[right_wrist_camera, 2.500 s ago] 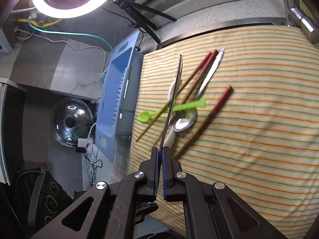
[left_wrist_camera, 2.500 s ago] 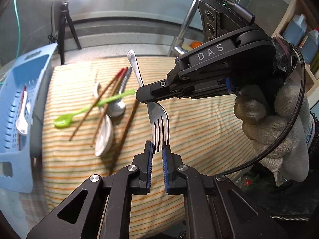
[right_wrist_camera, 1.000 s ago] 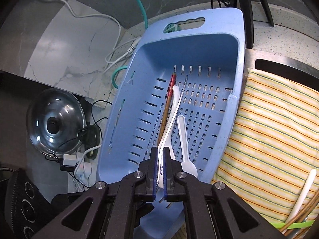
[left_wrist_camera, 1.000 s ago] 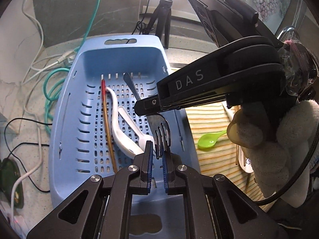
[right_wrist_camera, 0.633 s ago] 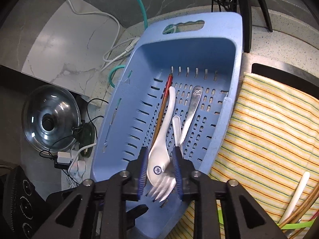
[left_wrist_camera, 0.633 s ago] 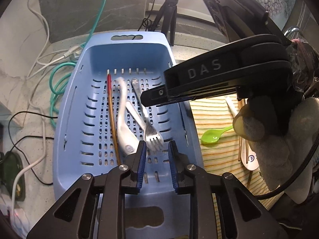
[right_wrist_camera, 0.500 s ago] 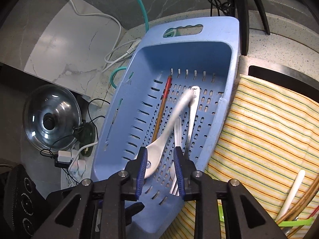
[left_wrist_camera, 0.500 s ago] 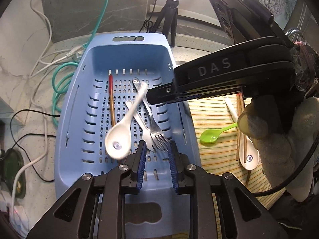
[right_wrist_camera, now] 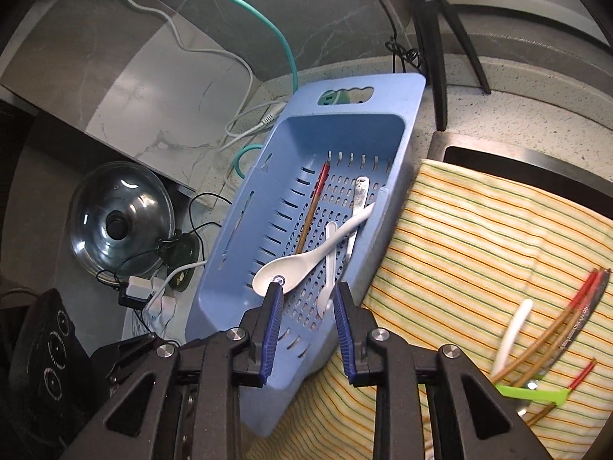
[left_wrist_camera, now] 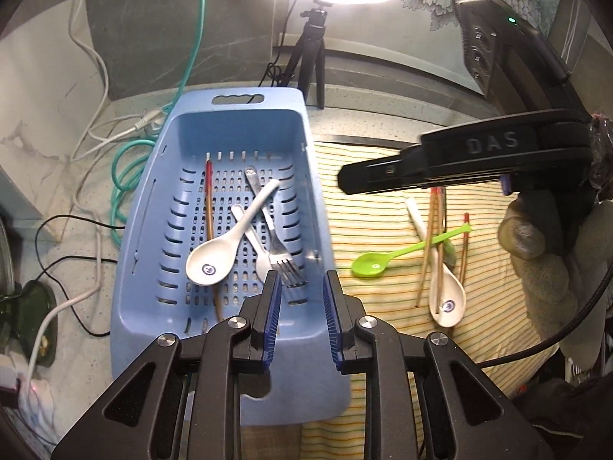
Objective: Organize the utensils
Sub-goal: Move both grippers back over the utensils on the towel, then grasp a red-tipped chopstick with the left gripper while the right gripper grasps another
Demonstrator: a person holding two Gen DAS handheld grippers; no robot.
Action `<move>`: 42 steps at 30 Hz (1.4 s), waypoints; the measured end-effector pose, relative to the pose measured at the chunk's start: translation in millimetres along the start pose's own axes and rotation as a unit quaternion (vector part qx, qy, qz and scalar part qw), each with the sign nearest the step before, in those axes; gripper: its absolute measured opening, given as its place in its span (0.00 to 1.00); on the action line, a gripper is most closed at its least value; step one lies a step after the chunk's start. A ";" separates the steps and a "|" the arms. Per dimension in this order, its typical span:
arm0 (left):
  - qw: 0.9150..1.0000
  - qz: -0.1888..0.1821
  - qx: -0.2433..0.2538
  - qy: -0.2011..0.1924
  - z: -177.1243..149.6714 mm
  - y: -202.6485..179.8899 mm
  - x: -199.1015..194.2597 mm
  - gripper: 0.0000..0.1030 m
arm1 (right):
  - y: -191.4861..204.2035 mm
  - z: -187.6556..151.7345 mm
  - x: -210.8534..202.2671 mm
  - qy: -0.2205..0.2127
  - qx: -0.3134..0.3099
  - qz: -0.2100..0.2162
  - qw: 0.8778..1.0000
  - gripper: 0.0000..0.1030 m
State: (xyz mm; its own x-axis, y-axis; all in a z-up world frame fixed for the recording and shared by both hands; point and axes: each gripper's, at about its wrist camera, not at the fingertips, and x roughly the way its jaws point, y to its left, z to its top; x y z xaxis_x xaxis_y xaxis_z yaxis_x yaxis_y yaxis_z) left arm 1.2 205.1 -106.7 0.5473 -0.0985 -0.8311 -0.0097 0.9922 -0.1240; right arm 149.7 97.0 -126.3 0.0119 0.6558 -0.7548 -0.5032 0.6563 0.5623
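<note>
A blue slotted basket (left_wrist_camera: 149,230) (right_wrist_camera: 245,230) holds a metal fork (left_wrist_camera: 276,245), a white ceramic spoon (left_wrist_camera: 214,257) (right_wrist_camera: 299,264), a small white plastic spoon (right_wrist_camera: 329,268) and a red-tipped chopstick (left_wrist_camera: 209,207) (right_wrist_camera: 312,211). My left gripper (left_wrist_camera: 299,306) is open and empty just above the basket's near end. My right gripper (right_wrist_camera: 307,306) is open and empty over the basket's near right corner; its body (left_wrist_camera: 459,165) shows in the left wrist view. On the striped cloth (left_wrist_camera: 367,211) lie a green spoon (left_wrist_camera: 387,258), a white ceramic spoon (left_wrist_camera: 444,291) and chopsticks (left_wrist_camera: 429,245).
A ring light on a tripod (left_wrist_camera: 310,50) stands behind the basket. Green and white cables (left_wrist_camera: 126,168) lie left of it. A glass pot lid (right_wrist_camera: 118,218) and a power strip (right_wrist_camera: 138,287) lie low on the left. The sink edge (right_wrist_camera: 498,157) shows beyond the cloth.
Both grippers carried the fork from the cloth to the basket, opened and dropped it in. The white ceramic spoon in the basket got knocked and swung round. Both grippers have drawn back, jaws wider.
</note>
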 end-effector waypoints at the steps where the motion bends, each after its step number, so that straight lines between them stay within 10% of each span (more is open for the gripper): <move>1: 1.000 -0.002 0.002 -0.002 -0.6 -3.7 -2.0 0.20 | -2.6 -3.3 -7.2 -0.003 -0.001 0.001 1.000 0.24; 14: 0.999 -0.028 0.021 -0.005 -10.6 -51.4 -8.3 0.20 | -57.4 -38.7 -87.9 -0.069 0.024 0.007 0.997 0.25; 18: 0.999 -0.039 0.028 -0.004 -13.2 -67.5 -8.0 0.20 | -75.5 -49.3 -109.4 -0.082 0.020 -0.033 0.996 0.39; 42: 0.994 -0.085 0.067 0.020 -24.8 -128.5 11.5 0.20 | -156.9 -97.8 -101.3 -0.002 0.137 -0.022 0.990 0.29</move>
State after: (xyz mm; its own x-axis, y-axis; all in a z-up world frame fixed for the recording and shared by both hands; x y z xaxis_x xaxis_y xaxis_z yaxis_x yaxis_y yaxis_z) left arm -12.0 74.6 -113.8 0.4977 -0.2661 -0.8255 0.1927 0.9619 -0.1939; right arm 143.0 -108.8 -171.2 0.0327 0.6256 -0.7794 -0.2493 0.7603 0.5998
